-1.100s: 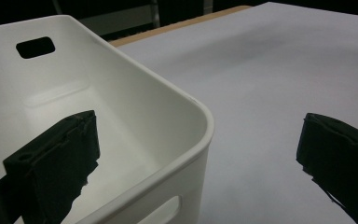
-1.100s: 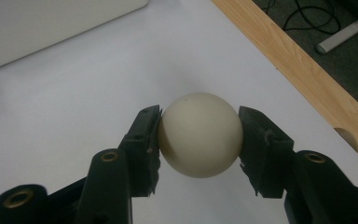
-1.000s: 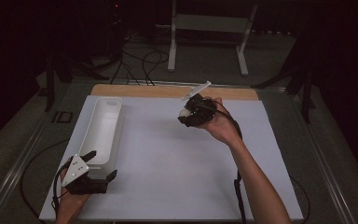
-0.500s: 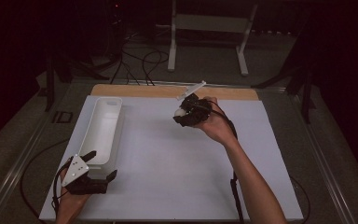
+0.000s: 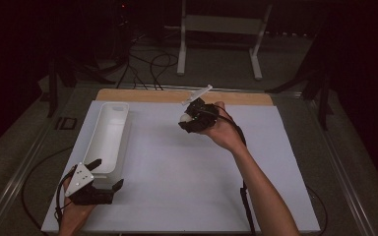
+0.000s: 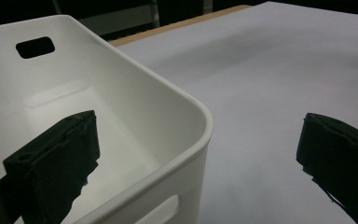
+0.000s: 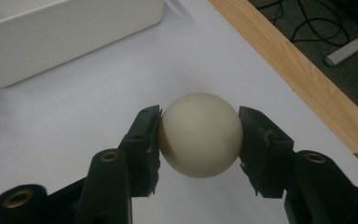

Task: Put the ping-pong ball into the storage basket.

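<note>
A cream-white ball (image 7: 199, 134) sits clamped between the two black jaws of my right gripper (image 7: 199, 138), held above the white table sheet. From above, that gripper (image 5: 187, 121) hangs over the far middle of the table with the ball (image 5: 185, 118) pale at its tip. A long white bin (image 5: 107, 133) lies along the left side. My left gripper (image 5: 104, 174) rests open at the bin's near end. In the left gripper view one jaw is inside the bin (image 6: 121, 121) and the other outside, straddling its corner wall.
A wooden strip (image 5: 177, 96) borders the far edge of the white sheet (image 5: 187, 187). Beyond it are cables and a white stand (image 5: 221, 29) on the dark floor. The bin interior looks bare where visible.
My right gripper has drifted left with the ball held in it, toward the bin side. The left gripper has stayed in place.
</note>
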{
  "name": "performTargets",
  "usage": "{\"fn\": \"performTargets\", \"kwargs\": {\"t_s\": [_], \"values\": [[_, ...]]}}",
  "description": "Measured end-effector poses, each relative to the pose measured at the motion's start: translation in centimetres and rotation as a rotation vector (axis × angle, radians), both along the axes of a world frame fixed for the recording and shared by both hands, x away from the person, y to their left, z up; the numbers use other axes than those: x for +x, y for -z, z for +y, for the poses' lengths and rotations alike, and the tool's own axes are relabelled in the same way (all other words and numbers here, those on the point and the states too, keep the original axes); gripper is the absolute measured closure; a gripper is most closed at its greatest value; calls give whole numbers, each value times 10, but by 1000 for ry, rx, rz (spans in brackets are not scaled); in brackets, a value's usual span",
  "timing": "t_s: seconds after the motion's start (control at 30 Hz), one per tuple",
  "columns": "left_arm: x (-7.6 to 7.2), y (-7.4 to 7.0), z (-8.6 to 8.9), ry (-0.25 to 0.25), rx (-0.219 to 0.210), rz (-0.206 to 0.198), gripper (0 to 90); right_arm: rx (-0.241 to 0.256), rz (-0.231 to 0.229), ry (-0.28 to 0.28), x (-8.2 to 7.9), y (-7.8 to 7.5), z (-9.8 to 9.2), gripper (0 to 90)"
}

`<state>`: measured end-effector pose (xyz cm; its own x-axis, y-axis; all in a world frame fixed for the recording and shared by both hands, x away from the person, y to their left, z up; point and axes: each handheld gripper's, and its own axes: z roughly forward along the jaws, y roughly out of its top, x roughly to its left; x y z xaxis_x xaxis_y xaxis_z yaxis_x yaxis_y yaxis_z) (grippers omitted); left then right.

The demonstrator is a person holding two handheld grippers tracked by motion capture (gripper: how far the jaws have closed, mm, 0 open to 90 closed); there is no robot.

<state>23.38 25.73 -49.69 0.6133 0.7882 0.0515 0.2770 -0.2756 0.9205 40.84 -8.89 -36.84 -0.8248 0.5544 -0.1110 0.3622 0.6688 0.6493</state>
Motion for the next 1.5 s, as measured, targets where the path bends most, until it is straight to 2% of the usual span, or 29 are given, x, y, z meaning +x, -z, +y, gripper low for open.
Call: {"fn": "performTargets", "kwargs": {"t_s": [0.43,1.5], "values": [[0,0,0,0,-1,0,0,15,-2,4,1,0,5,503],[0,0,0,1,0,-1,0,-5,-32,-37,8,-10,29,503]]}}
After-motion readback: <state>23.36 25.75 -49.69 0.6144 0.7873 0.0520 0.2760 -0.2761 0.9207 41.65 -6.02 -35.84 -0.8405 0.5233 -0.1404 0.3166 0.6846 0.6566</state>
